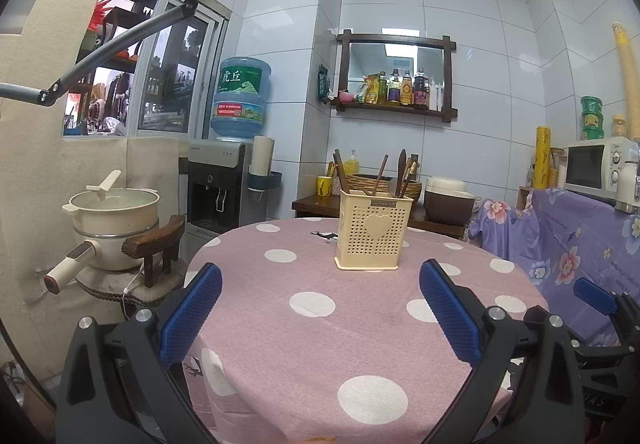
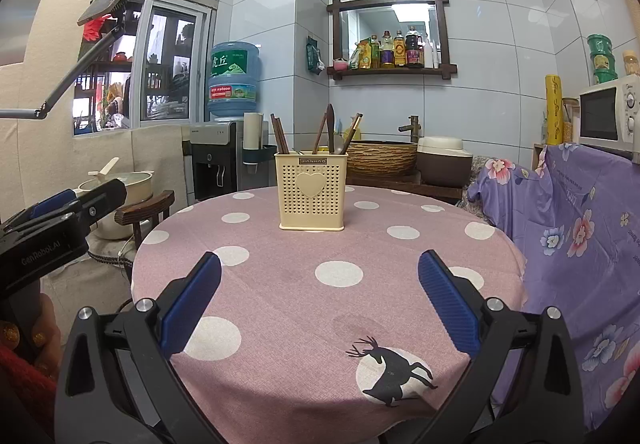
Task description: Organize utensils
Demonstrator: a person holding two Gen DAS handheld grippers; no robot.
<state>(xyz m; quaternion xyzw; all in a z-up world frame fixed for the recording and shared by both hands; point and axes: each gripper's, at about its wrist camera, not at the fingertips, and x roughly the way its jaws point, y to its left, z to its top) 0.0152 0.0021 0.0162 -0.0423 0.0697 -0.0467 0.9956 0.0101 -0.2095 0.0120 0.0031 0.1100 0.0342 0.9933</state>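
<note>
Left gripper (image 1: pixel 320 280) and right gripper (image 2: pixel 320 272) both spread wide.

1. My utensil holder (image 1: pixel 374 234) is a cream plastic box, perforated, with a raised heart on its front; it stands upright at frame centre.
2. My utensils (image 1: pixel 400 173) (dark wooden chopsticks and spoons, mostly) lean inside it, handles poking above the rim.

One cream utensil holder (image 2: pixel 311 191) stands on one round table (image 2: pixel 280 284), and the utensils (image 2: pixel 328 129) in it overlap too much to count exactly. Two grippers, the left gripper (image 1: pixel 320 276) and right gripper (image 2: pixel 319 268), are in view. One microwave (image 2: pixel 610 113) and one water bottle (image 2: pixel 233 77) stand behind.
</note>
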